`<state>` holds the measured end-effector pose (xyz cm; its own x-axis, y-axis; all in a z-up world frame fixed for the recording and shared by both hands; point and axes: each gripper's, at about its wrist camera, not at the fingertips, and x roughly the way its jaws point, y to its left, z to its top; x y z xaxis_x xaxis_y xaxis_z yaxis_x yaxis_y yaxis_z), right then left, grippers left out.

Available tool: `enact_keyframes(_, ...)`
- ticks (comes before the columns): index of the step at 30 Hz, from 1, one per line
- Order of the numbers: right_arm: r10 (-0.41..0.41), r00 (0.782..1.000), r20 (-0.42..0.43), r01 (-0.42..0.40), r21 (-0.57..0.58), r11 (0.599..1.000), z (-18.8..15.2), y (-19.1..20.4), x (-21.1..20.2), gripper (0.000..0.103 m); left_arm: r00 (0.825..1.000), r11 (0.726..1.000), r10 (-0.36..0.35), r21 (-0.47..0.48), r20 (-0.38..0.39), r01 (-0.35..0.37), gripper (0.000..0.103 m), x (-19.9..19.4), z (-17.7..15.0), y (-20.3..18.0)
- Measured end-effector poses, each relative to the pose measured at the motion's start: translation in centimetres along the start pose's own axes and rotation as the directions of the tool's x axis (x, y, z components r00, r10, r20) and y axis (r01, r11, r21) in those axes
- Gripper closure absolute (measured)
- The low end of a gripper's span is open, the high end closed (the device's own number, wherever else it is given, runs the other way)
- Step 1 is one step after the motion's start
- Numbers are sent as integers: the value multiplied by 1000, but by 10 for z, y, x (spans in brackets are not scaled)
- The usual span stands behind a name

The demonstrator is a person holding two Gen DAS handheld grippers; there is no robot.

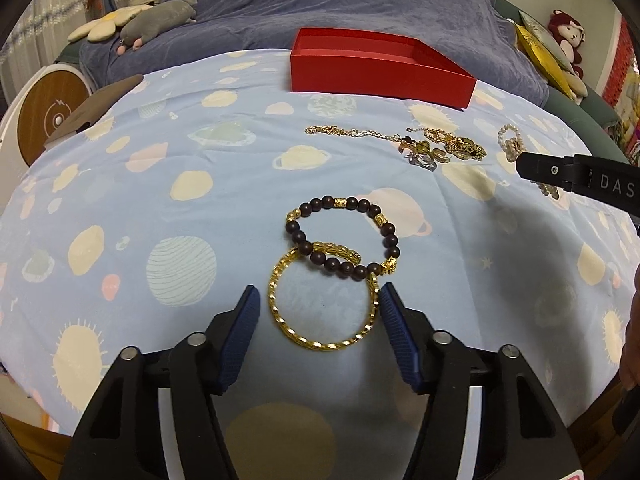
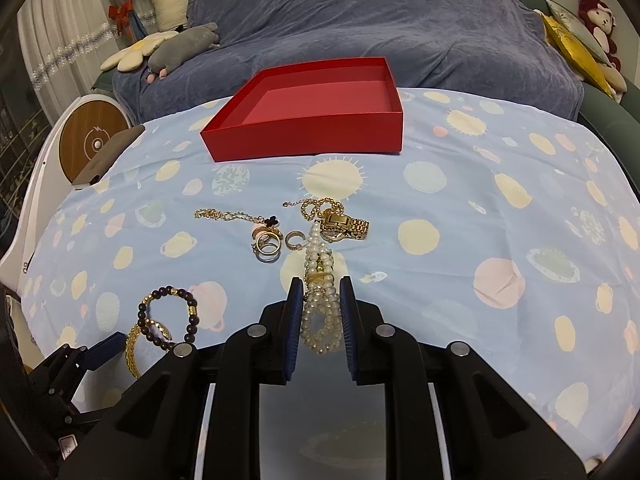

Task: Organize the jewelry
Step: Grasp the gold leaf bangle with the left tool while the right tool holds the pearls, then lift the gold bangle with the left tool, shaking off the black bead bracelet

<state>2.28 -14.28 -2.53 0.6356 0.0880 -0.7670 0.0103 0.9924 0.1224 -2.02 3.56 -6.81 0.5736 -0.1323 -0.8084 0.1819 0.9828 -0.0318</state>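
Observation:
A gold twisted bangle (image 1: 322,308) lies on the blue patterned cloth between the wide-open jaws of my left gripper (image 1: 318,294). A dark bead bracelet (image 1: 344,238) overlaps its far edge; both also show in the right wrist view (image 2: 166,320). My right gripper (image 2: 320,286) has its blue pads close on each side of a pearl bracelet (image 2: 320,300). A pile of gold chains, rings and a gold watch (image 2: 344,224) lies just beyond. An open, empty red box (image 2: 312,112) (image 1: 376,66) stands at the far side of the cloth.
A blue-covered sofa (image 2: 380,20) with plush toys (image 2: 180,48) lies behind the table. A round wooden-faced device (image 2: 94,140) stands at the far left edge. Yellow cushions (image 2: 576,48) are at the far right.

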Motion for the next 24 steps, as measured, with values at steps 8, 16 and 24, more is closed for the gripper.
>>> enact_keyframes(8,8,1000,8,-8,0,1000,1,1,-3,85,1000,999,27,-32,5,-27,51,-11,0,15)
enact_keyframes(16,19,1000,16,-19,2,1000,5,4,-6,85,988,990,142,-4,65,-142,51,-36,9,21)
enact_keyframes(24,34,999,28,-34,2,999,8,7,-11,85,997,997,66,-24,-51,-67,51,-42,18,34)
